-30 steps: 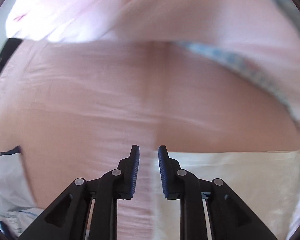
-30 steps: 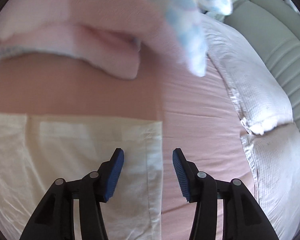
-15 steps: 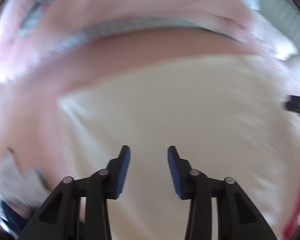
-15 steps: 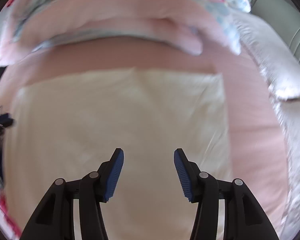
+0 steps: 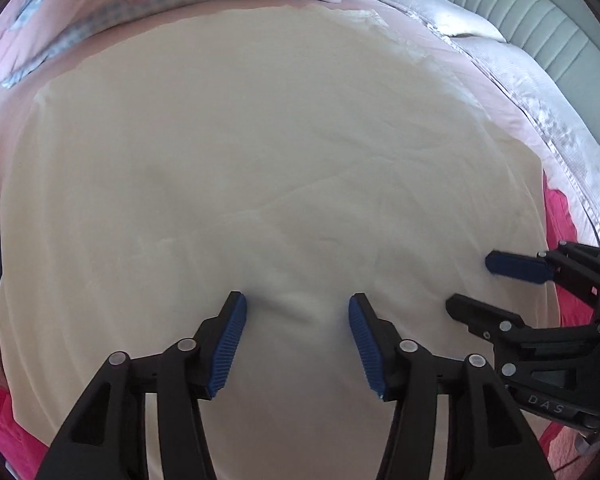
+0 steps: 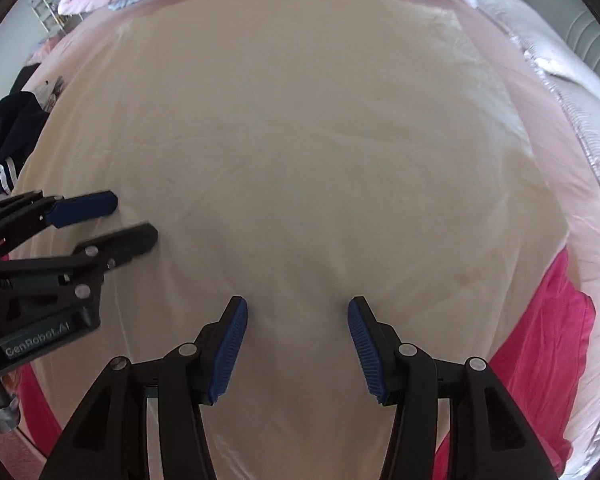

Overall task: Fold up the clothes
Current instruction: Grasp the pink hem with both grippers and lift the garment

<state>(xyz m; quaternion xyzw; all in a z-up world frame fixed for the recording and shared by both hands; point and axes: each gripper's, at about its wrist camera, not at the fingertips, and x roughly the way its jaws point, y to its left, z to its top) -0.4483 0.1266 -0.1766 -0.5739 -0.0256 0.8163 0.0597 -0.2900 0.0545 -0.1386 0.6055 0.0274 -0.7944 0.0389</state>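
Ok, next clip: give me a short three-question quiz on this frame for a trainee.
1. True or false: the left claw is clamped on the cream garment.
2. What colour is the cloth showing from under the garment's near right edge? A) bright pink B) green C) black
3. Fill in: in the right wrist view, the navy clothing lies at the garment's ___ edge.

Key: 1 false, its jaws stand apart over the fabric, as do those of the right claw, and have just been opening. 2 A. 3 left.

Cream garment (image 5: 260, 152) — spread flat, lightly creased, over a bright pink garment (image 6: 540, 344) on the bed
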